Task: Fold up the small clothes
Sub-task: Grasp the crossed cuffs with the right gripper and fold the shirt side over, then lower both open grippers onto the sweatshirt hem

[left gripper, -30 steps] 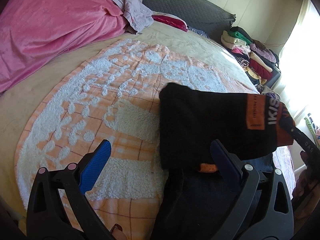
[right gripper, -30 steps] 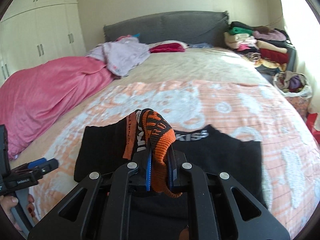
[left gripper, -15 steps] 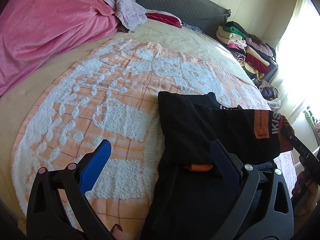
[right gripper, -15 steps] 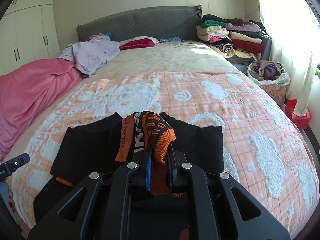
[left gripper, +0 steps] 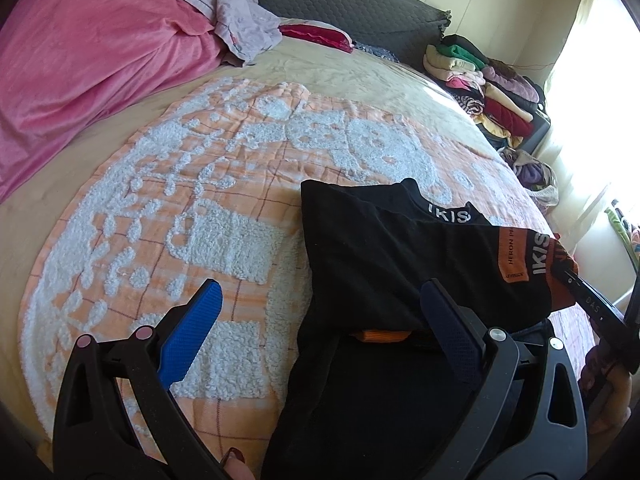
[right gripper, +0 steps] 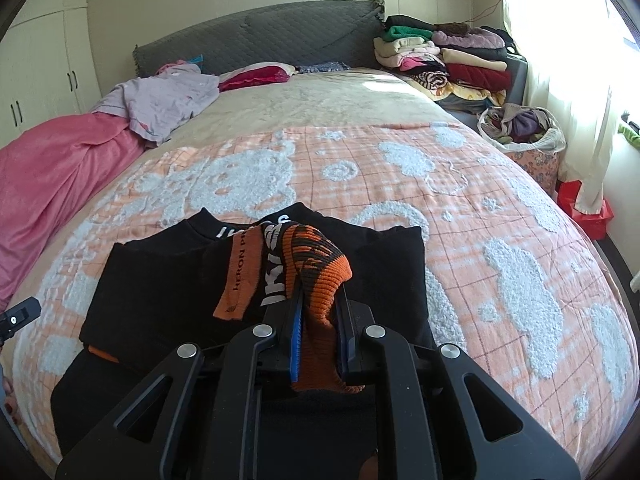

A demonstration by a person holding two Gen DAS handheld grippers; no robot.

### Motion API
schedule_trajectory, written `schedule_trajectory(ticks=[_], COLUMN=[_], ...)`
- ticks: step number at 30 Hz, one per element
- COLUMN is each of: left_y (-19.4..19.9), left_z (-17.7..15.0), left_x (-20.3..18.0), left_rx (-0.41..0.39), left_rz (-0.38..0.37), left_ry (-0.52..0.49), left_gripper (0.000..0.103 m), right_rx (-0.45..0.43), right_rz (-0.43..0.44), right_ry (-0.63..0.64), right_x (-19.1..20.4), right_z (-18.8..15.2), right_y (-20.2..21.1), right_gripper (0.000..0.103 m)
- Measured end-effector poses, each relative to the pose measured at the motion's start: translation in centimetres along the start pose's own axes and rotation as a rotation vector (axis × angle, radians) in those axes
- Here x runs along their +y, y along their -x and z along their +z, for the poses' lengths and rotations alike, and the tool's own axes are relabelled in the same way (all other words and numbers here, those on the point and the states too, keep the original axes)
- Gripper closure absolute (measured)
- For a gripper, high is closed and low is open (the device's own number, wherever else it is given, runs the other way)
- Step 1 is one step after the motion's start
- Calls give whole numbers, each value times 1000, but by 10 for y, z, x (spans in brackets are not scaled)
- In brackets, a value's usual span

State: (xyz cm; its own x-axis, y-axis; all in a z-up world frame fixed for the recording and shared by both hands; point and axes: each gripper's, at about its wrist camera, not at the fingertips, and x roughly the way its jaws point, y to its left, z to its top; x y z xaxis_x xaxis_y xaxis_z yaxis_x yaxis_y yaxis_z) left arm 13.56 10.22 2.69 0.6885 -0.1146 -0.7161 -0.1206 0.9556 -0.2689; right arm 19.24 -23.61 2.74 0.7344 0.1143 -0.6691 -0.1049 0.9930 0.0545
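Orange sleeve patch: "HERON PR…"; black collar: "IKIS…".

Black hand-held gripper, blue pads, silver screws.

Garment: a black sweater with white lettering at the neck and an orange patch on the sleeve
Lying: it is lying flat on the orange-and-white blanket of the bed, neck pointing toward the headboard
Sleeve: it is crossing over the chest
Cuff: the orange-and-black ribbed cuff is standing raised off the body
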Motion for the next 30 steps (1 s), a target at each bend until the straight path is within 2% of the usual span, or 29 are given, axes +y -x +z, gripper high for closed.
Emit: schedule_trajectory(ticks=[1,4,10,20,22,27,29,30], left_y=[0,-2,-7,-26,-34,-52,-64,-71], left_z=[0,0,2,10,11,10,6,3], left_x=[-1,-3,-10,-45,-56,-74,-77,-77], left_rx=[0,2,5,24,40,83,116,142], left_rz=[-1,-1,-3,-37,-53,-99,-93,-80], left_ry=[-2,-6,-24,-114,-144,-186,-199,-210], left_gripper=[10,10,10,10,17,52,60,61], right_rx=[1,4,16,37,41,49,55,57], right_rz=[-11,-36,-55,-56,-31,36,62,71], right_ry=[-4,-19,-55,-76,-53,6,45,64], right_x=[-1,-7,-22,-33,-25,0,14,20], right_z=[-1,-3,-9,-18,-18,-15,-14,-14], right_y=[-1,-2,-2,-1,-2,-4,-5,-5], right_gripper=[84,82,72,69,69,69,69,69])
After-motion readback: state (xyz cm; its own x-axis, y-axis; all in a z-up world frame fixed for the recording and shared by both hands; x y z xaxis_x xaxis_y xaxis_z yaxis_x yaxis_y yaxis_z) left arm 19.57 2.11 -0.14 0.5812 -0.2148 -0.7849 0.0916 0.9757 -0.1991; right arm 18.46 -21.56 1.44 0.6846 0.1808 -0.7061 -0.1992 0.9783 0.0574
